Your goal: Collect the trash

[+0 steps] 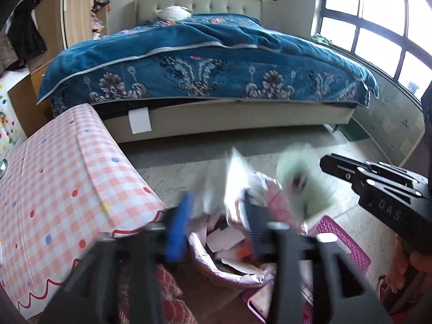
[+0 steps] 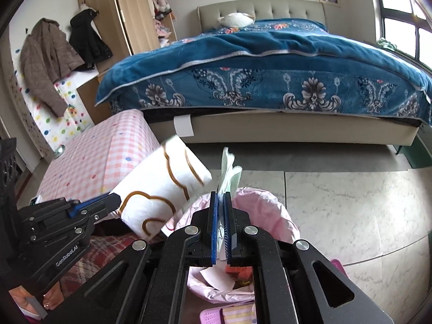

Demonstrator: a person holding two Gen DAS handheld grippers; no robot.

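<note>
Trash: a pale green and white crumpled paper scrap (image 2: 228, 172) stands up from between the pads of the right claw (image 2: 222, 226), directly above the bin.
Second piece: a white paper wrapper printed with brown cloud outlines (image 2: 162, 189) sits at the tip of the left claw (image 2: 113, 201), just beside the bin's left rim.
Bin: a round wastebasket lined with a pink plastic bag (image 2: 270, 216), on the marble floor, already holding torn paper and an orange scrap.
Right claw state: narrow, clamped on the green scrap.
Left claw state: in its own blurred view the blue pads (image 1: 178, 229) stand apart; whether they grip the wrapper I cannot tell.
Surroundings: a pink checked cloth-covered box (image 1: 67, 183) lies left of the bin, a magenta perforated basket (image 1: 348, 245) right of it, and a bed with a blue floral blanket (image 1: 205, 64) beyond.
Step in hand: seemingly the drop, with both pieces brought over or beside the bin.
Next move: likely spread the right pads so the scrap falls inside the liner, then bring the wrapper fully over the opening before freeing it.
Risk: light paper may drift past the rim.
</note>
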